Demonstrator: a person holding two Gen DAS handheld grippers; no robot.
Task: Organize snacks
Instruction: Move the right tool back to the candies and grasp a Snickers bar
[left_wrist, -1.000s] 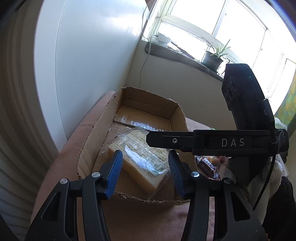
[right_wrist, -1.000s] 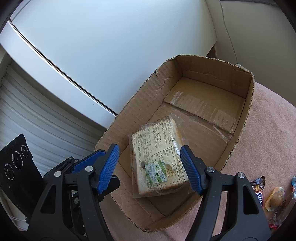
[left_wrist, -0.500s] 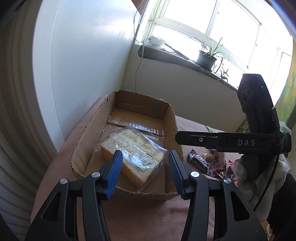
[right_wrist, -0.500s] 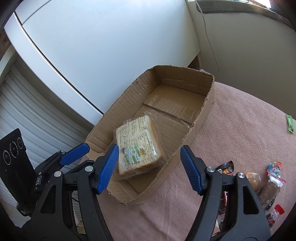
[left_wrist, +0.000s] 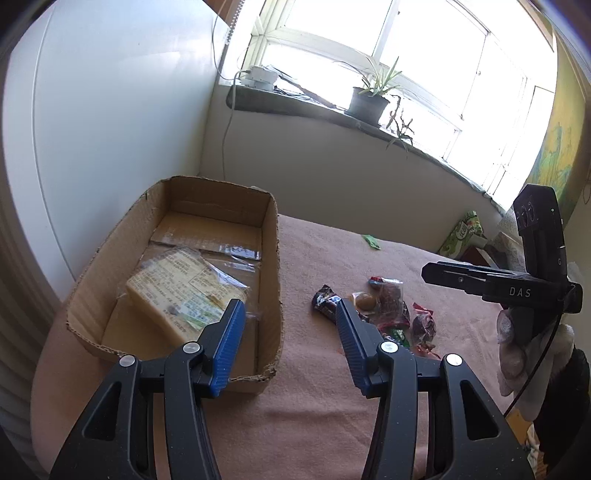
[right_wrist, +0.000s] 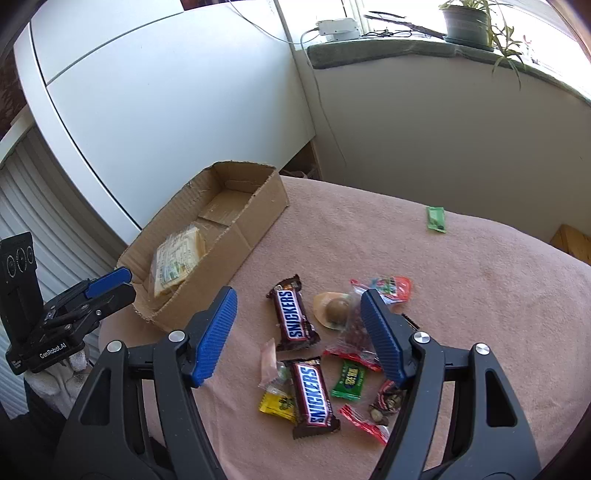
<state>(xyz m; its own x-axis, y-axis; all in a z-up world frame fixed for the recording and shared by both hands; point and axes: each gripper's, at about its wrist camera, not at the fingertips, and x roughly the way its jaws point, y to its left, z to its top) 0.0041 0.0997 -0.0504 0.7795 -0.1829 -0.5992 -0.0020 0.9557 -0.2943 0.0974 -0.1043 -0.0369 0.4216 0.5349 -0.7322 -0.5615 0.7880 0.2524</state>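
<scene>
The left wrist view looks down and forward along its blue fingers (left_wrist: 229, 343), close over the near end of the cardboard box (left_wrist: 271, 280), facing the far window. The right wrist view looks steeply down on the snack pile (right_wrist: 314, 354). Both share the box (right_wrist: 240, 236), the pile (left_wrist: 388, 306) and the pink tabletop (left_wrist: 369, 258).

Cardboard box (left_wrist: 271, 258) holding wrapped bread (left_wrist: 181, 291), loose snacks (left_wrist: 384, 306) beside it on pink cloth (left_wrist: 314, 406)
</scene>
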